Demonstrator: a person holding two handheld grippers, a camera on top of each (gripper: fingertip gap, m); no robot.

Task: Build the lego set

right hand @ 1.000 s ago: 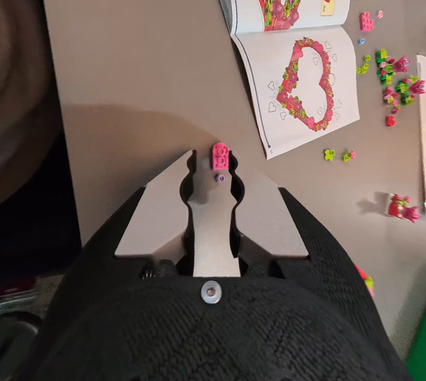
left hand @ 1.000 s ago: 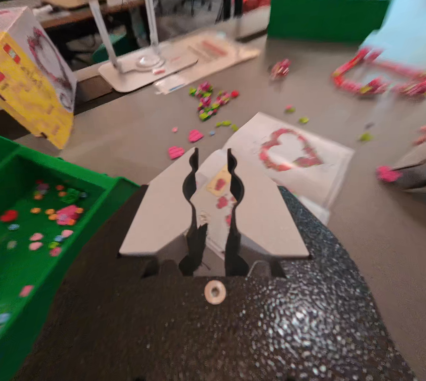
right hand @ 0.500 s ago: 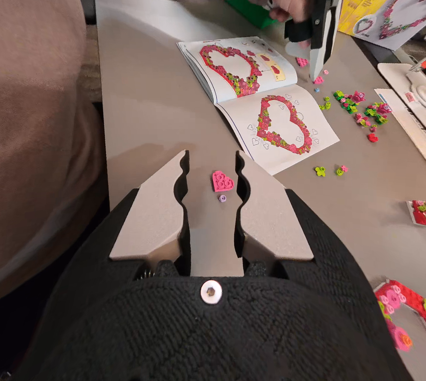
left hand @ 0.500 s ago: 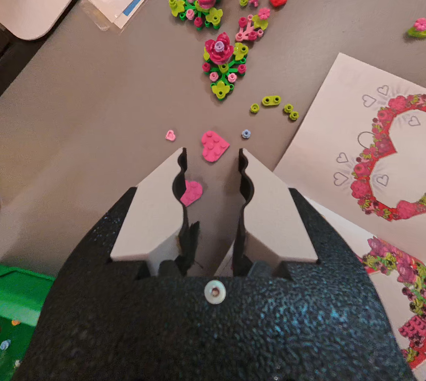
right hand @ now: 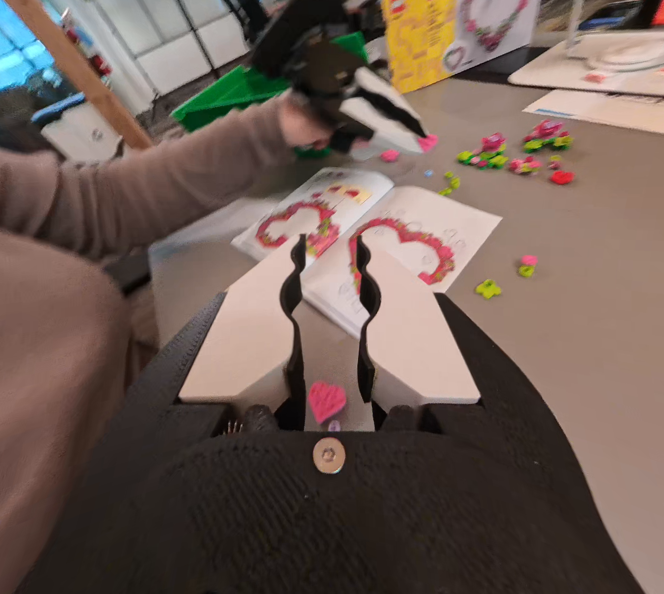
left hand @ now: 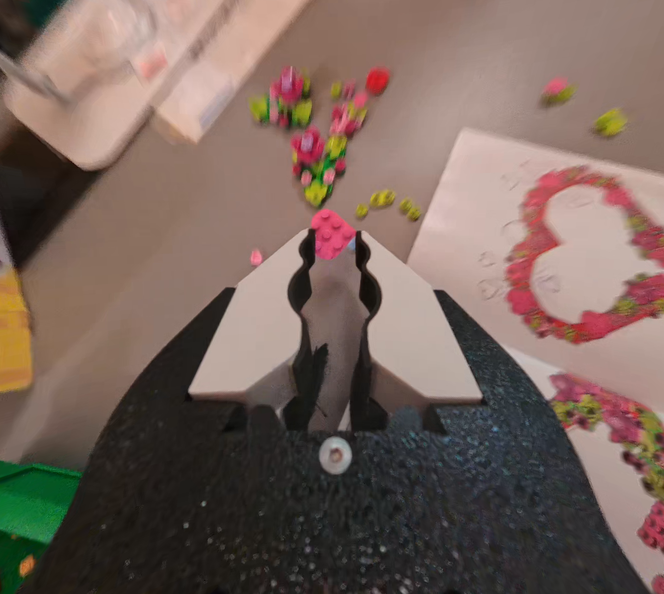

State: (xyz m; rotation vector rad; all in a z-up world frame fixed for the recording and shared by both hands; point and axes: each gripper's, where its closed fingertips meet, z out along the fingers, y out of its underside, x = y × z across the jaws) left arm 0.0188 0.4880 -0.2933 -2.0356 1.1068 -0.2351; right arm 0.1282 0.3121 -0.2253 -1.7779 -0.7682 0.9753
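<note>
My left gripper point(left hand: 332, 235) is shut on a pink heart plate point(left hand: 325, 230), pinched at the fingertips and held above the grey table. It also shows in the right wrist view point(right hand: 395, 124), with the heart point(right hand: 428, 142) at its tip. My right gripper point(right hand: 328, 246) is open and empty. A second pink heart plate point(right hand: 326, 400) and a small lilac stud point(right hand: 334, 425) lie on the table, seen between the bases of its fingers. The open instruction booklet point(right hand: 413, 224) lies beyond.
Two flower assemblies point(left hand: 287, 98) point(left hand: 316, 159), a red piece point(left hand: 377, 80) and lime pieces point(left hand: 382, 197) lie ahead of the left gripper. Another pink heart point(right hand: 390, 155) lies near it. A green bin point(left hand: 28, 505) is at the left, and the set's box point(right hand: 460, 9) stands at the back. Some 20 centimeters of space lies between my two pairs of fingers. The small lilac stud point(right hand: 334, 425) lies some 12 centimeters from my right tips, 25 centimeters from my left tips.
My left gripper has closed on the pink heart plate and lifted it off the table. My right gripper has tilted up, so the second heart now shows near its finger bases.
</note>
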